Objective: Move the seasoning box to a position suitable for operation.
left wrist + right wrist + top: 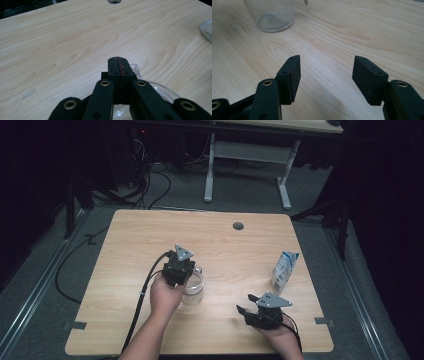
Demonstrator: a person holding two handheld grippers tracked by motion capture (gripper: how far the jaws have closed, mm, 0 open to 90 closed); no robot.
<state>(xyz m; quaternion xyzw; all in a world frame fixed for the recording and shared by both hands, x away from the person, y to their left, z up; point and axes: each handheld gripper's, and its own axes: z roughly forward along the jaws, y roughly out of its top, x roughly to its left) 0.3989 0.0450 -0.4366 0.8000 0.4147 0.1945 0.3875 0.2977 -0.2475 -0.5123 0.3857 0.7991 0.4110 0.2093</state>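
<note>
left gripper (118, 65): jaws pressed together, we think pinching the glass jar (193, 290) rim | right gripper (325, 77): jaws apart, empty | carton (285, 271) untouched, progress unclear

The tabletop (210, 240) is showing pale beige wood with wavy brown grain lines and a small dark grey round hole (238, 226) far beyond the left claw (119, 65). That claw is showing matte black with brass-coloured rivets and a thin red streak along the seam of its closed jaws. Just beside it, the jar (193, 289) is looking clear and colourless. The right claw (327, 75) is also showing black. Beyond it, the carton (284, 271) is showing white and blue.
</note>
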